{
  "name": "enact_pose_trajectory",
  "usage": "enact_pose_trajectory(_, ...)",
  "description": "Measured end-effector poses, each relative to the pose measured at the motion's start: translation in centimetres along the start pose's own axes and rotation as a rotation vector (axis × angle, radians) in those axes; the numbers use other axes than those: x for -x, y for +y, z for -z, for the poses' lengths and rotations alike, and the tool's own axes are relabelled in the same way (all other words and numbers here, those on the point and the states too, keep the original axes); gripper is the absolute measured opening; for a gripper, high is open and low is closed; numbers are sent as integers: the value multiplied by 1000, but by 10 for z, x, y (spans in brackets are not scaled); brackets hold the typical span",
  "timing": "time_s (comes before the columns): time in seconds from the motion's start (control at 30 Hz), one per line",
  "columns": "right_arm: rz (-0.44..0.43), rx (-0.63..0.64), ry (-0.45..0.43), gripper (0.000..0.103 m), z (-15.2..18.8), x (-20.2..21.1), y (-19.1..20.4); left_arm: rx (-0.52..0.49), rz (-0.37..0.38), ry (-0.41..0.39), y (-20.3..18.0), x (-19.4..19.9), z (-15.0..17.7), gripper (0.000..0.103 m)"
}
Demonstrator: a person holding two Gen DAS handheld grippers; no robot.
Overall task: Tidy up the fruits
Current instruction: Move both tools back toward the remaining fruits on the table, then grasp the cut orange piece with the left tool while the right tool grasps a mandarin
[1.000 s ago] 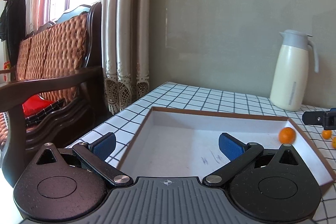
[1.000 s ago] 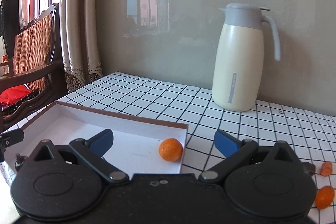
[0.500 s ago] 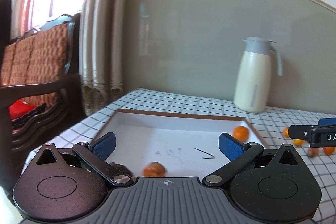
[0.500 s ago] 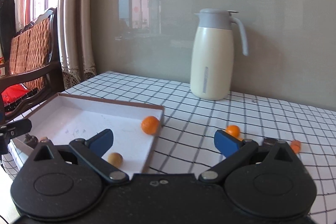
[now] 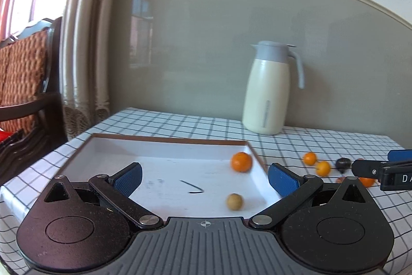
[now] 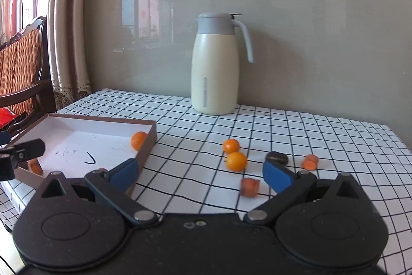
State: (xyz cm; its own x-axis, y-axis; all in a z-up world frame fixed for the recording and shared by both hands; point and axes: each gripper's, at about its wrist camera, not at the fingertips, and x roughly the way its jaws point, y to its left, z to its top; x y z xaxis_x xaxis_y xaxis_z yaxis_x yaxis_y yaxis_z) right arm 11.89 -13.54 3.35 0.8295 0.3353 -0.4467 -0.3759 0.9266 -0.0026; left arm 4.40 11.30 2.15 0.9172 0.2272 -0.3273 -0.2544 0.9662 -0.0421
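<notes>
A shallow white box with brown walls [image 5: 170, 138] [image 6: 103, 119] lies on the checked table. Inside it sit an orange [image 5: 241, 161] [image 6: 138, 140] in the far right corner and a small tan fruit [image 5: 234, 201]. My left gripper [image 5: 204, 178] hovers open over the box, nothing between its fingers. My right gripper [image 6: 199, 175] is open above the cloth right of the box. Two small oranges [image 6: 231, 146] [image 6: 236, 161], a dark fruit [image 6: 276, 158] and two orange-red pieces [image 6: 249, 186] [image 6: 310, 162] lie loose ahead of it.
A cream thermos jug with a grey lid [image 5: 269, 88] [image 6: 216, 66] stands at the back by the wall. A wooden chair with a woven back [image 5: 23, 74] and curtains [image 5: 85, 43] are on the left. The right gripper's tip [image 5: 378, 170] shows at the right edge.
Both grippers have pulled back and swung right, so more of the table and the loose fruits now show. A small tan fruit has come into view in the box.
</notes>
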Motion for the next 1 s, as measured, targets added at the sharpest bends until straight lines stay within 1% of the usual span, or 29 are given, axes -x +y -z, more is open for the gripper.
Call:
enact_pose_trajectory(0.23, 23, -9, -5, 97, 4, 8, -18, -41, 34, 23, -24, -5, 1, 103)
enact_pose_trajectory(0.43, 42, -22, -9, 97, 9, 16, -35, -59, 50, 16, -41, -8, 1, 103)
enact_pose_trajectory(0.53, 61, -29, -8, 97, 12, 20, -46, -79, 54, 18, -53, -10, 2, 103)
enact_pose_trajectory(0.7, 99, -47, -5, 97, 18, 25, -67, -105, 84, 6, -74, -12, 3, 103)
enact_pose_trajectory(0.93, 147, -65, -11, 97, 27, 31, -91, -126, 124, 18, -104, -18, 5, 103)
enact_pose_trajectory(1.0, 148, -81, -12, 97, 29, 32, -98, -135, 138, 20, -114, -20, 7, 103)
